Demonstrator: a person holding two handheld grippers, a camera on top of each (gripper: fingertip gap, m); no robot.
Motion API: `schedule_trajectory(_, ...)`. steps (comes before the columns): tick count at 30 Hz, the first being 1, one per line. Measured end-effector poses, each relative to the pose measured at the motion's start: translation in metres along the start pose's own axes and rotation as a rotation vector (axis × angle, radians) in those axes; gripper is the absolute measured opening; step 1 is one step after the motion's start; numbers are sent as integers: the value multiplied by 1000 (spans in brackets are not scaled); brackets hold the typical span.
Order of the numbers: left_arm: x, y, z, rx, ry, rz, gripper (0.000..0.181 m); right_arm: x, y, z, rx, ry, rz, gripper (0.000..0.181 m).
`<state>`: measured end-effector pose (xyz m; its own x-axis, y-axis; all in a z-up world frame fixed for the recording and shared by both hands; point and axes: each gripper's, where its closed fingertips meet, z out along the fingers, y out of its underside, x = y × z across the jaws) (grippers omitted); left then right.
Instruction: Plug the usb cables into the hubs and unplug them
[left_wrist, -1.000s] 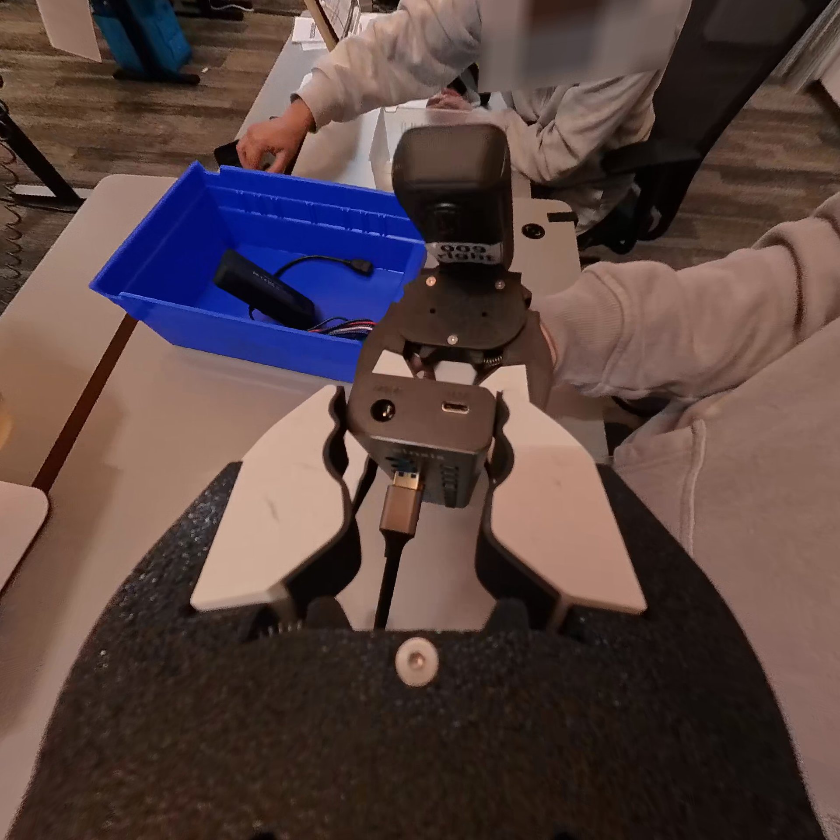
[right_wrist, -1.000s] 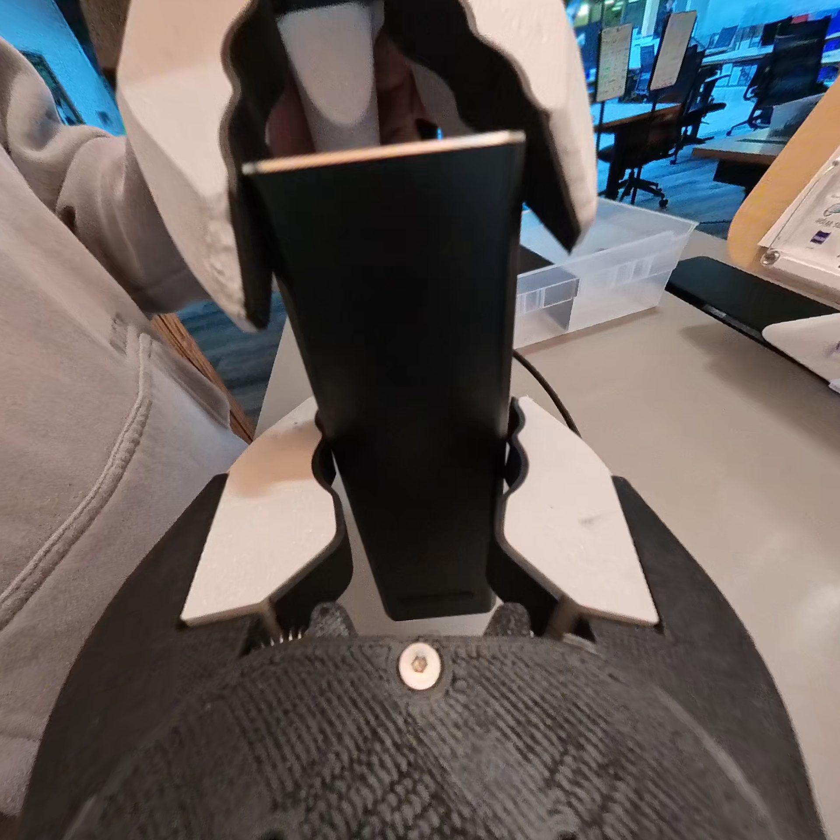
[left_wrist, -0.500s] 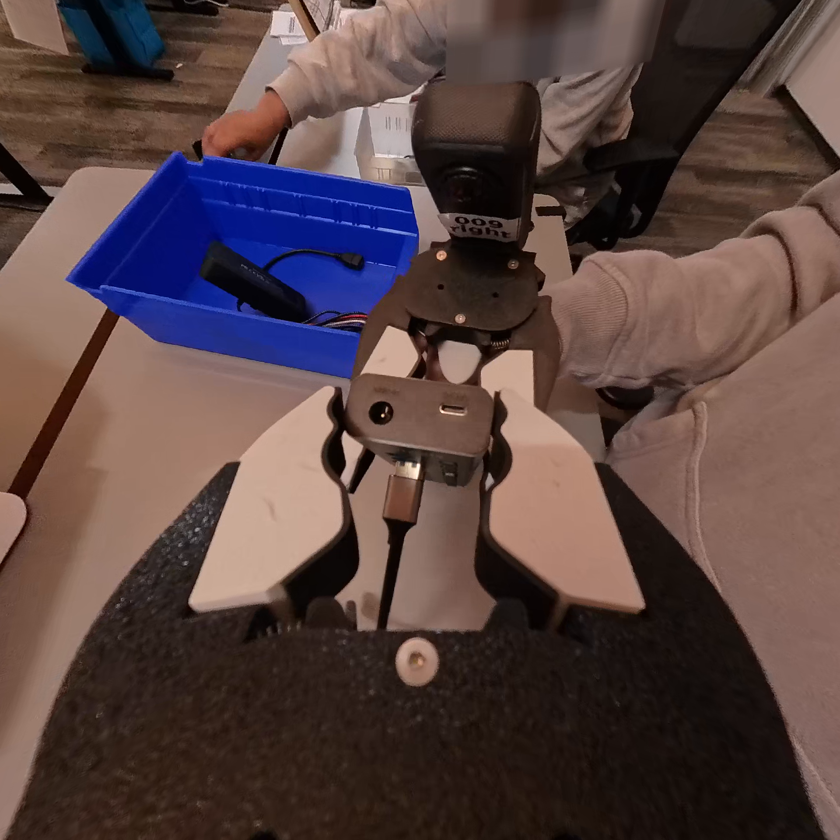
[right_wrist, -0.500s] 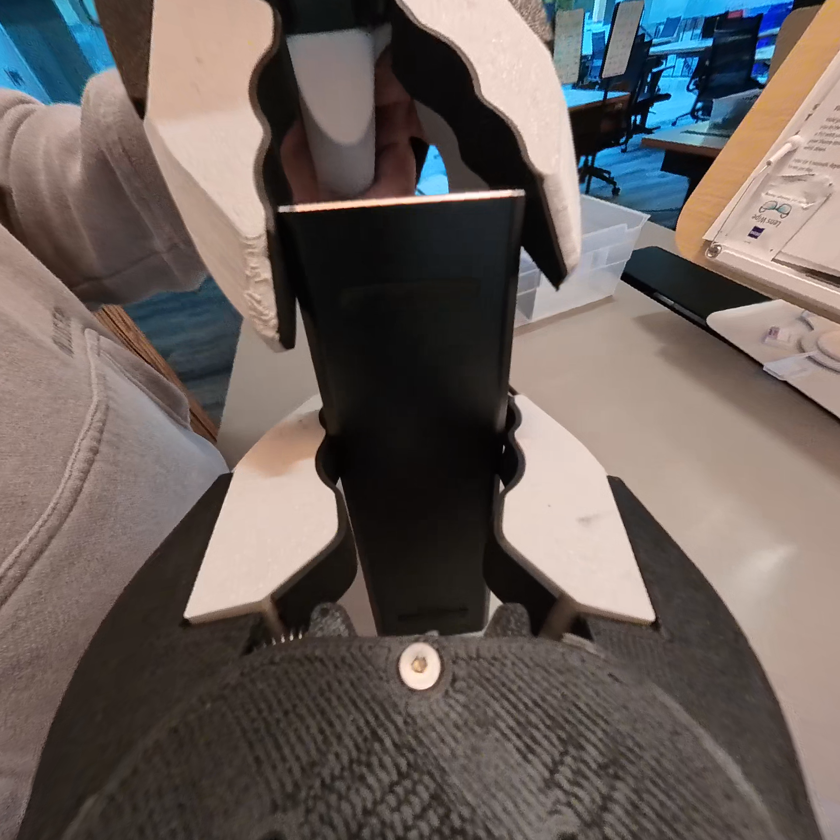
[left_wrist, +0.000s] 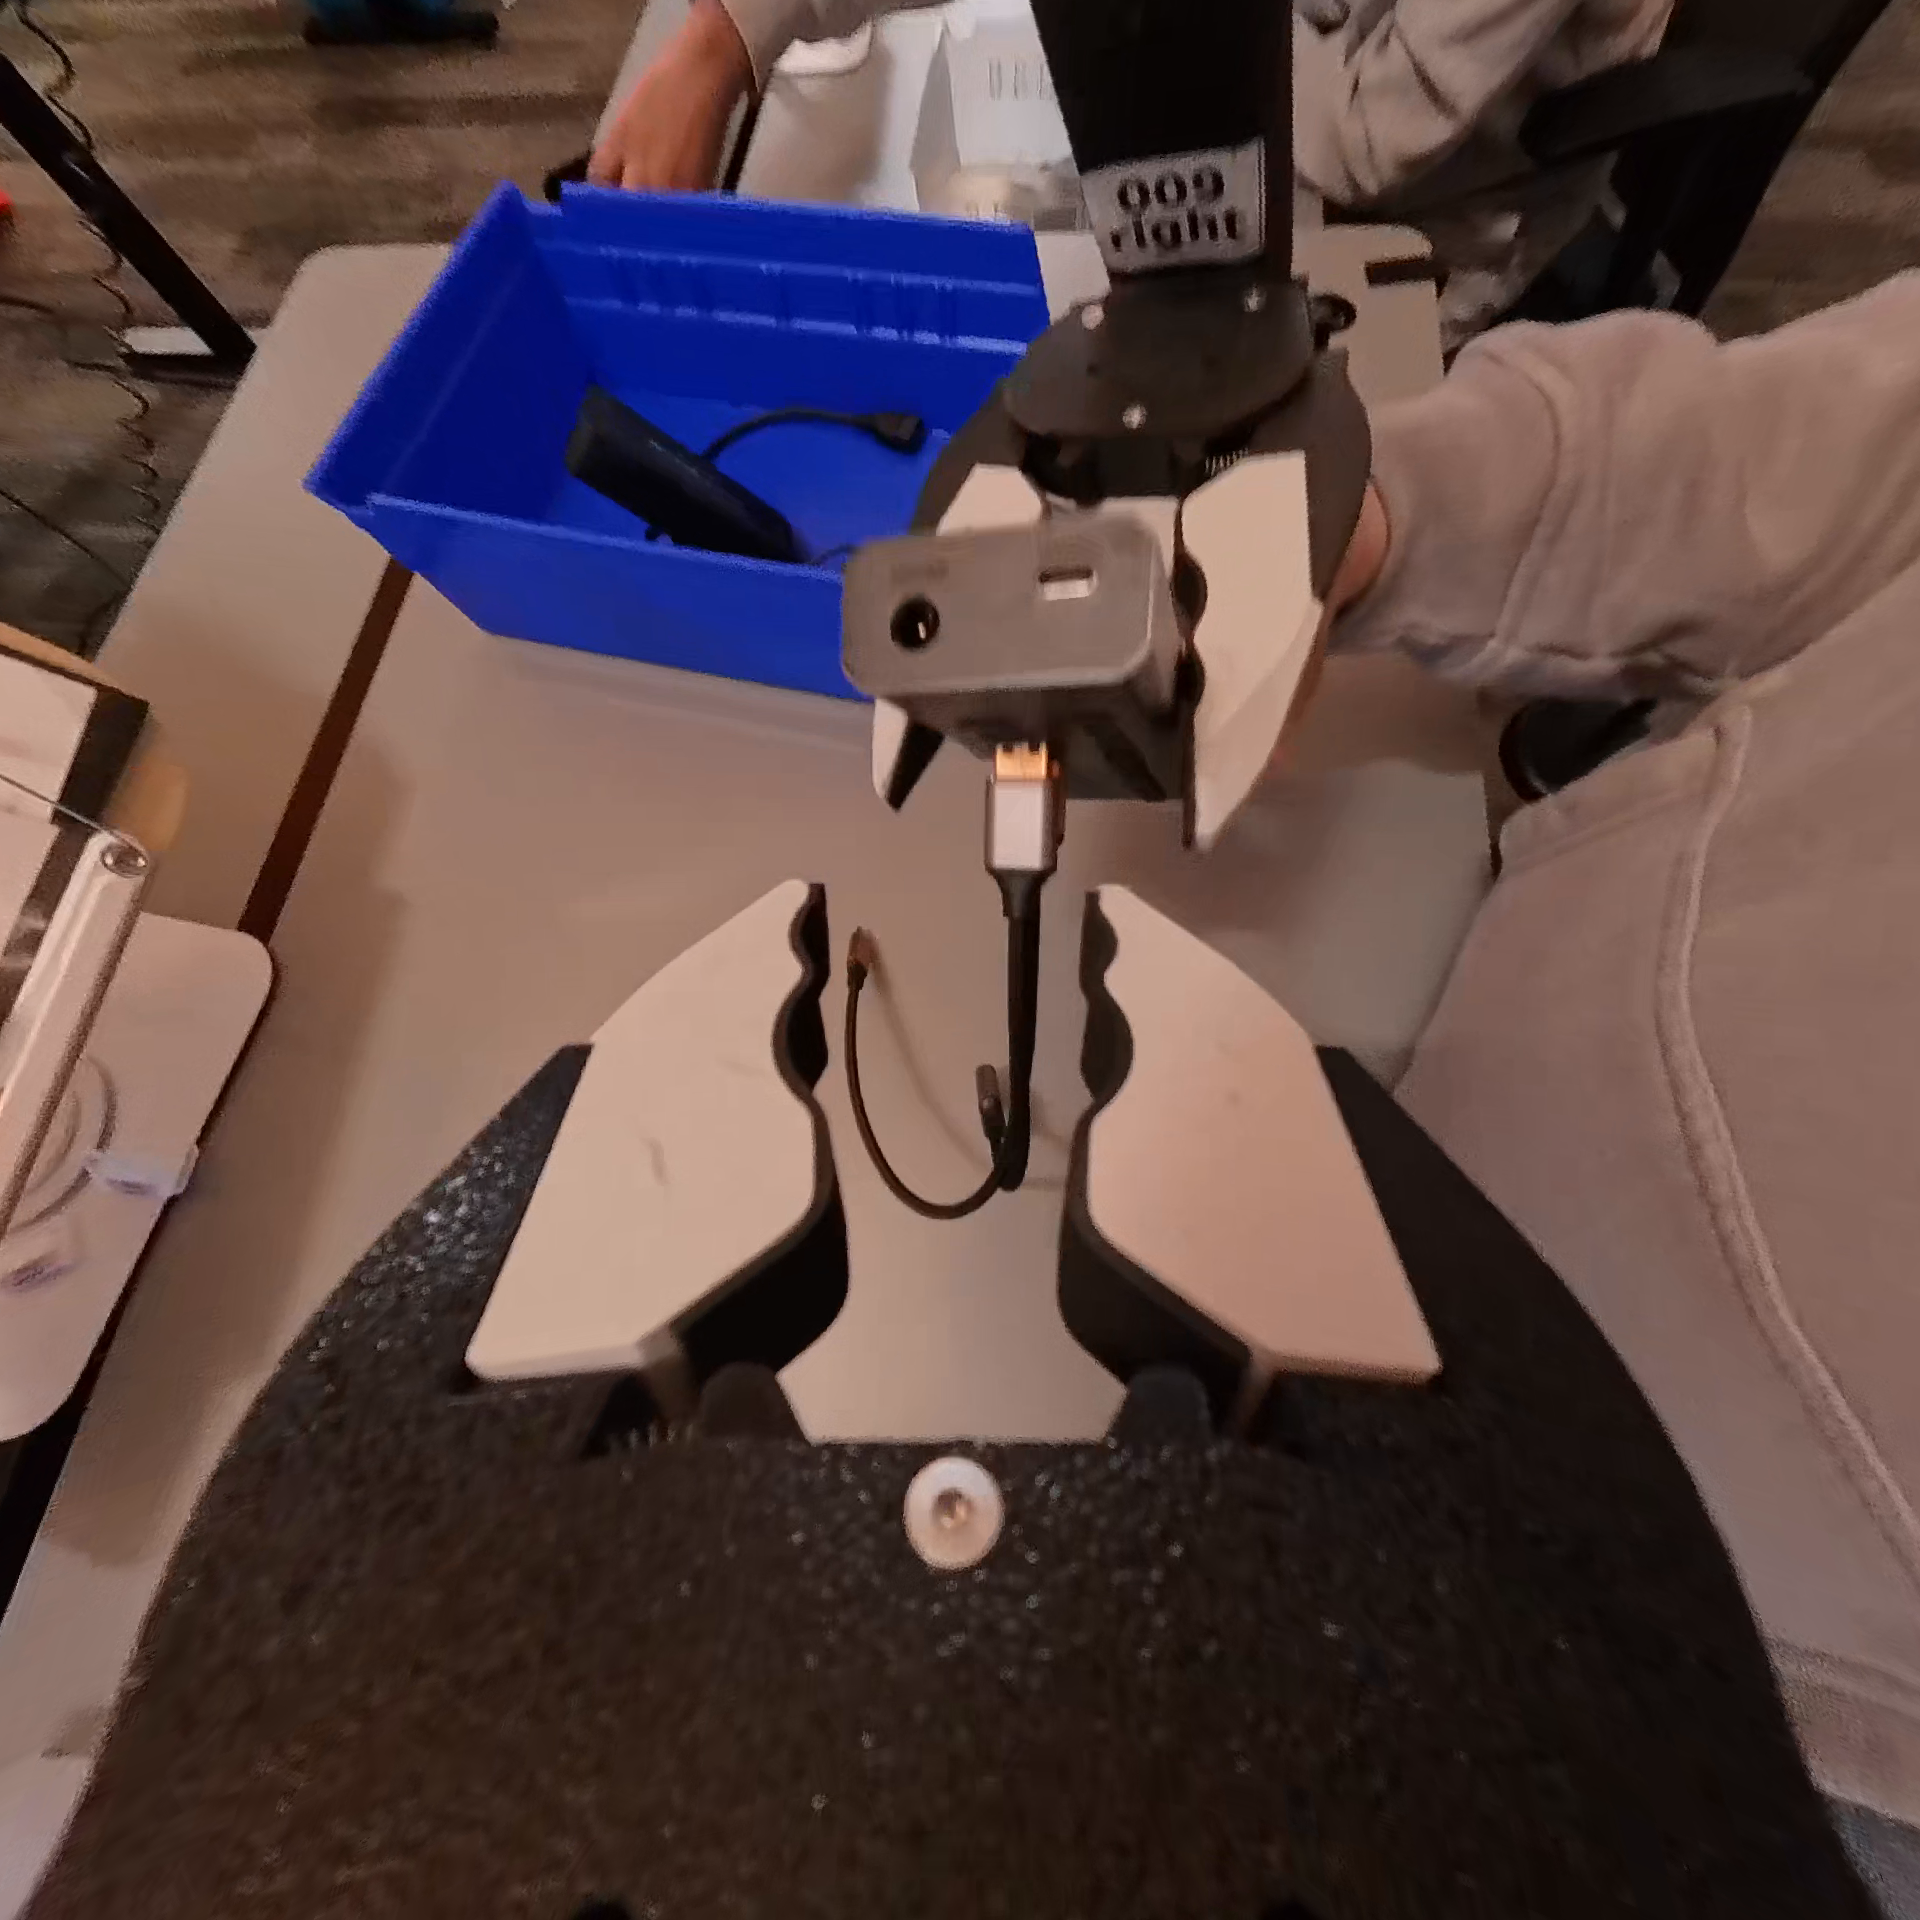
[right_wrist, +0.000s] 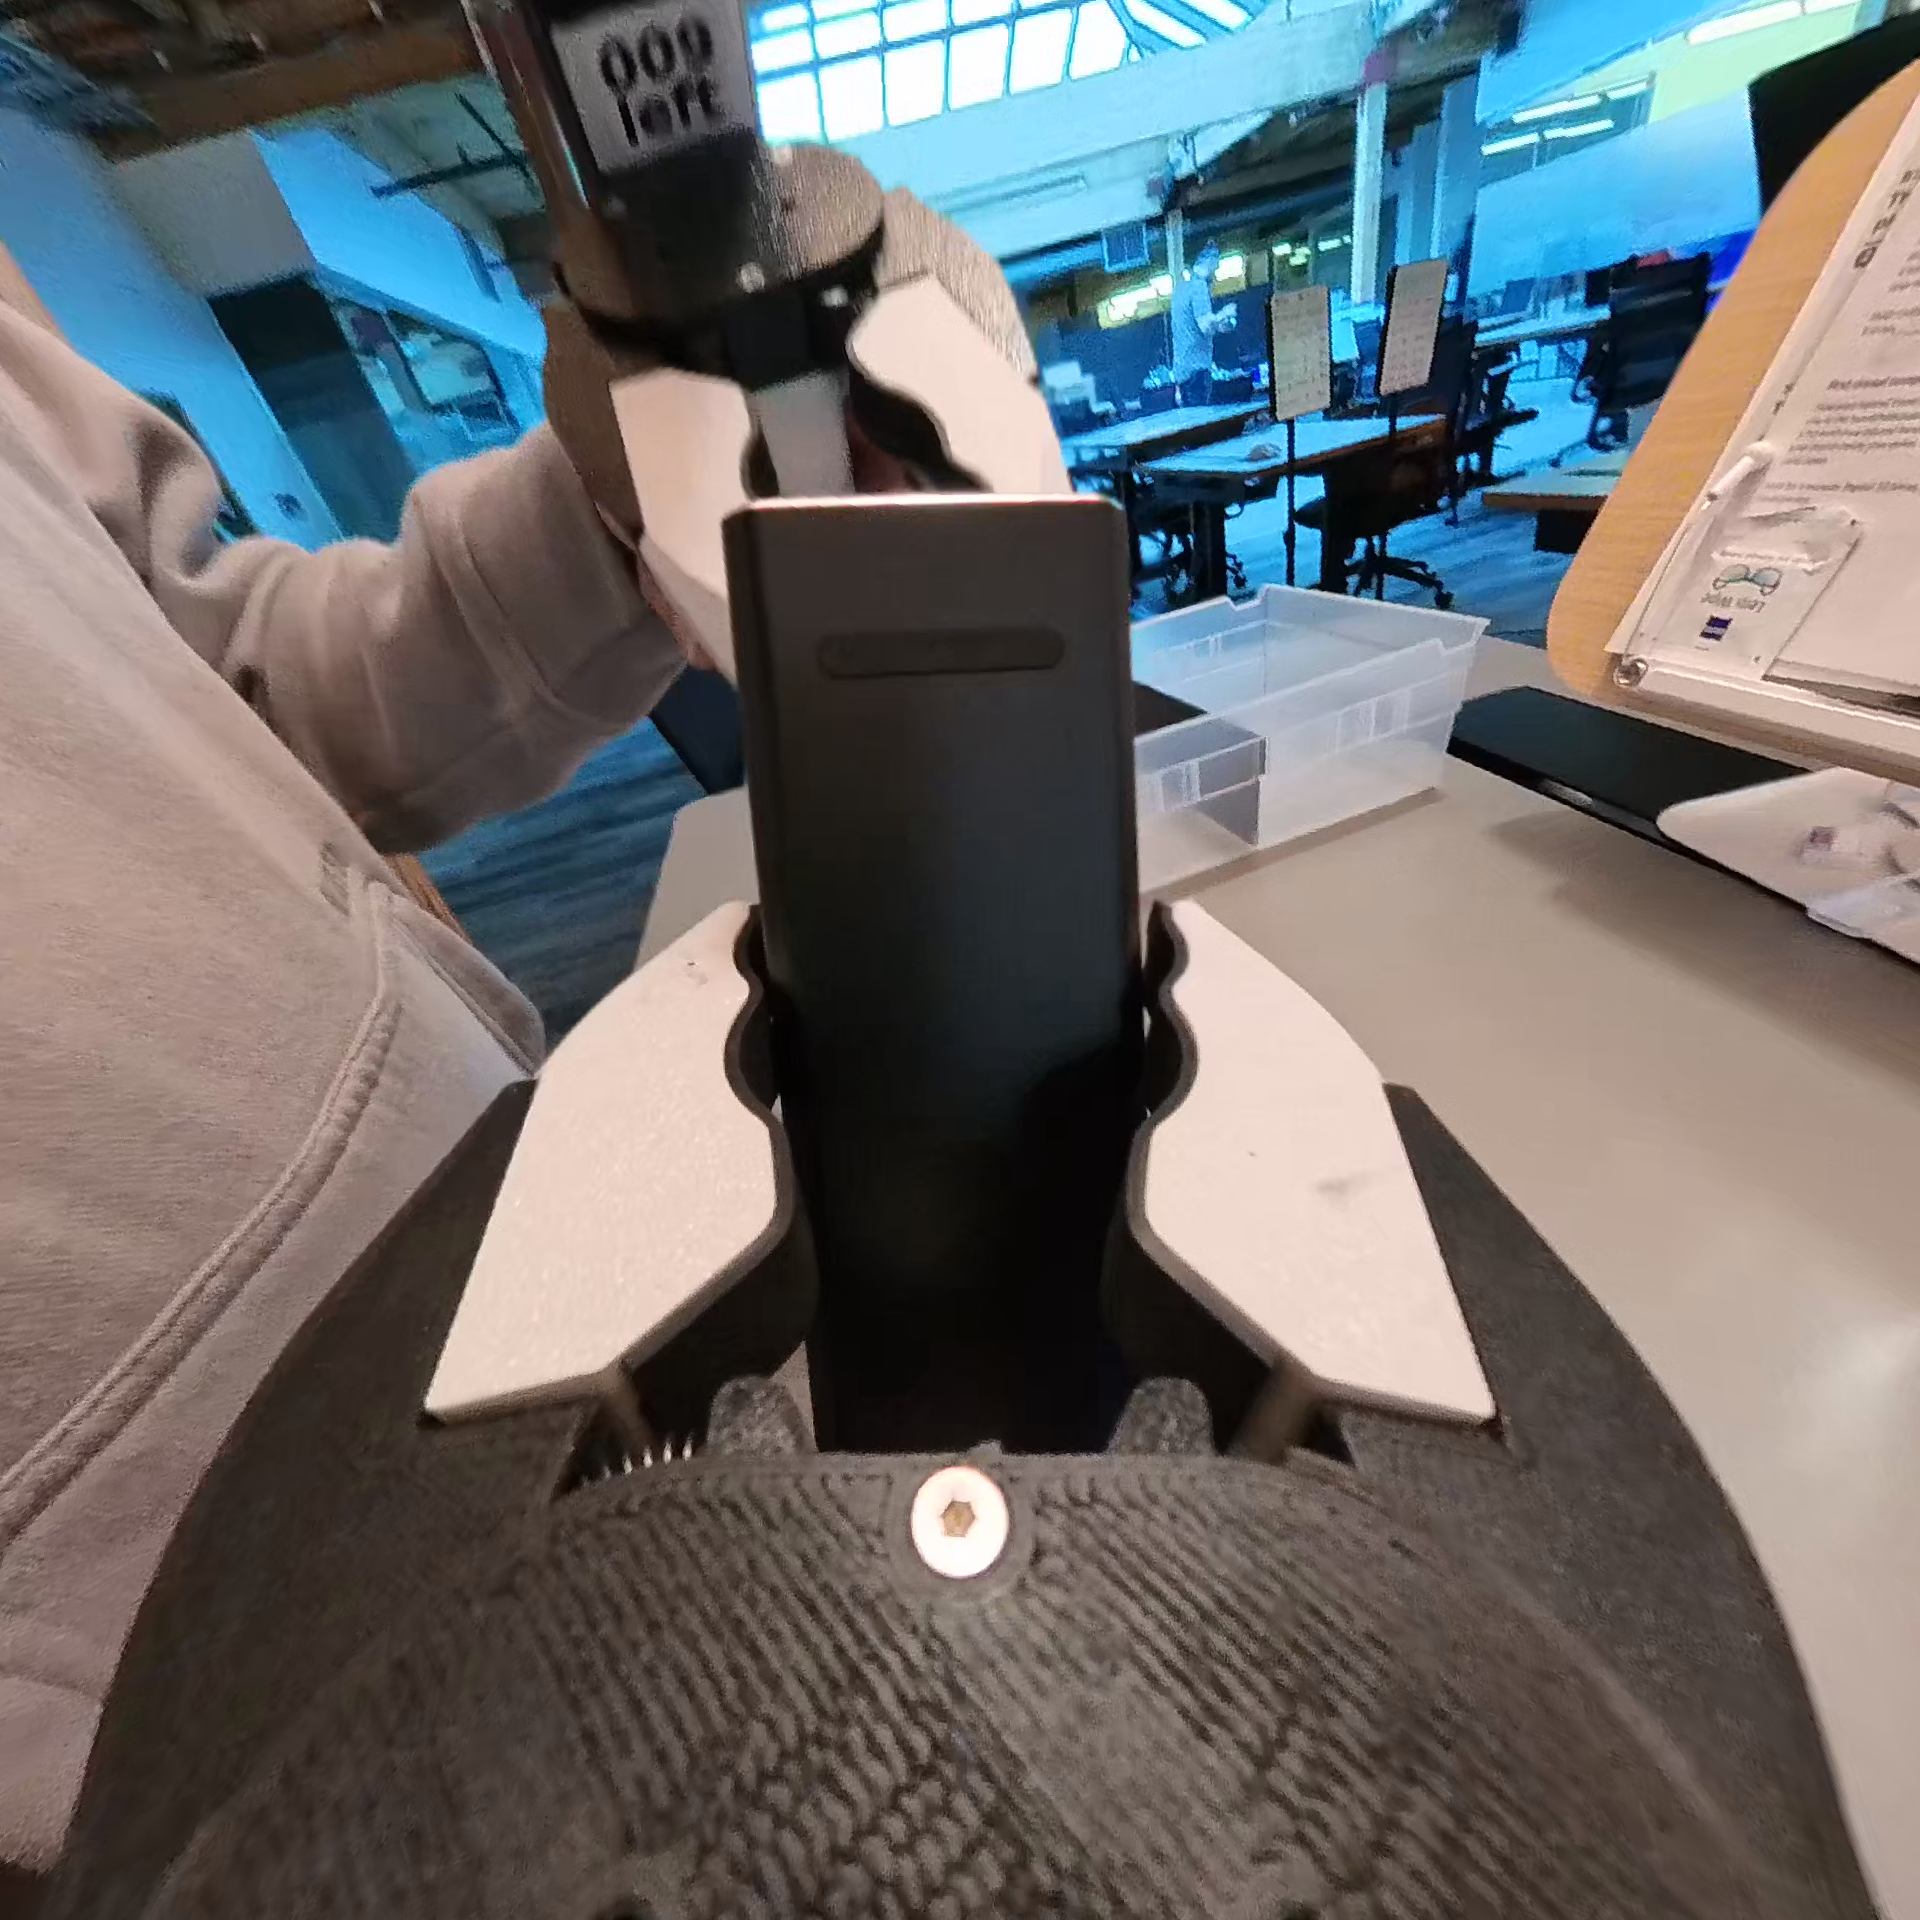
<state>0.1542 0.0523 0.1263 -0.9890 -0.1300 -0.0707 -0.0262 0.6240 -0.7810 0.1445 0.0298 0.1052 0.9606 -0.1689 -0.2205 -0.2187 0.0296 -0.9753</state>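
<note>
Two tools face each other over the pale grey table (left_wrist: 582, 831), and the coming move hangs on one line between them. Farthest left, at about ten o'clock in the left wrist view, a blue plastic bin (left_wrist: 582, 582) holds a second dark hub with its own lead (left_wrist: 675, 483). The left tool (left_wrist: 951, 935) stands with its white fingers (left_wrist: 686, 1164) spread and nothing between them; only the black cable (left_wrist: 1023, 997) hangs down through the gap, curling on the table towards seven o'clock, its small loose end (left_wrist: 860, 948) lying near the left finger.

At twelve o'clock from that empty tool, just beyond its tips, the silver-shelled USB plug (left_wrist: 1023, 821) sits in the underside of the grey rectangular hub (left_wrist: 1008, 613). The plug's long axis runs from twelve to six, pointing straight back into the left tool's gap. The hub's own long axis runs away towards the right tool (right_wrist: 956, 935), which is clamped on its flanks; in the right wrist view the hub's black back rises to twelve o'clock.

I judge the plug seated, so unplugging is next: the left tool is the nearer one and should advance to twelve o'clock, pinch the silver shell and draw back to six while the right tool braces the hub.
</note>
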Motion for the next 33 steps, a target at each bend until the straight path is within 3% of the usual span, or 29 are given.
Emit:
schedule_trajectory(5,9,14,11,49,53,-114,38,0,-3,-4,66,-34,51,70)
schedule_trajectory(11,12,31,30,-9,44,-129,22,-1,-4,-1,53,-45,50,66)
schedule_trajectory(16,22,23,37,94,147,-236,7,-3,-4,4,44,-58,55,66)
schedule_trajectory(20,18,13,33,139,112,-212,7,-3,-8,0,90,-70,89,66)
schedule_trajectory(25,20,7,24,98,90,-102,7,-8,6,3,-58,-70,16,66)
schedule_trajectory(33,20,13,17,48,106,-82,7,-9,17,9,-207,-64,-65,65)
